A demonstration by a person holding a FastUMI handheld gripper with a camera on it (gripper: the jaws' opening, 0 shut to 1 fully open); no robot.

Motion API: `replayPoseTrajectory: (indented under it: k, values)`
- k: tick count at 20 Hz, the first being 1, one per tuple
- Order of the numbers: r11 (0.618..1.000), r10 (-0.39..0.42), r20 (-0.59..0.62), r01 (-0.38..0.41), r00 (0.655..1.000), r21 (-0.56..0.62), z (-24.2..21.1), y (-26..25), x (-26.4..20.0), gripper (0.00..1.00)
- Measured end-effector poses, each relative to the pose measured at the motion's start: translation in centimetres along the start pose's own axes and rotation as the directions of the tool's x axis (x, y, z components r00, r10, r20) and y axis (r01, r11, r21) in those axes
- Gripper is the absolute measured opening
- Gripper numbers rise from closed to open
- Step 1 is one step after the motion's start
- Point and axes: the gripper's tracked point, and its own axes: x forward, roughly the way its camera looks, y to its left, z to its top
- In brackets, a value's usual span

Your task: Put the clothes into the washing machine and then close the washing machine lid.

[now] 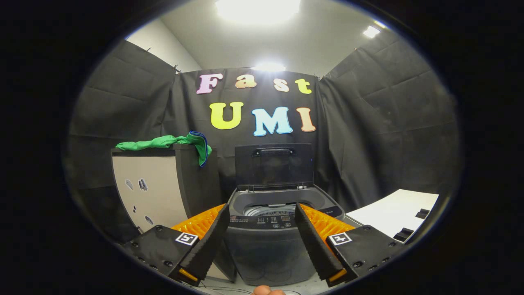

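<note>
Gripper view: gripper (262, 241) spread wide, holding nothing; washing machine (270, 229) beyond fingers, lid (273, 166) raised.

Washing machine (270, 241) drum interior mostly hidden behind front rim; control panel markings too small; gripper (262, 237) fingers apart, bases cut off.

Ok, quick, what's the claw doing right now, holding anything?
Claw: open, holding nothing, fingers spread either side of the washing machine ahead.

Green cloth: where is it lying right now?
In the gripper view the green cloth lies on top of the cabinet, left of the open-lidded washing machine, one end hanging over the edge, beyond the open gripper.
</note>
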Motion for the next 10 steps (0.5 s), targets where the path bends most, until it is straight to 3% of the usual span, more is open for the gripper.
replayPoseTrajectory:
  k: [10]
  values:
    - [1.000, 0.004, -0.006, -0.004, 1.000, -0.002, -0.16, -0.01, 1.00, 1.00]
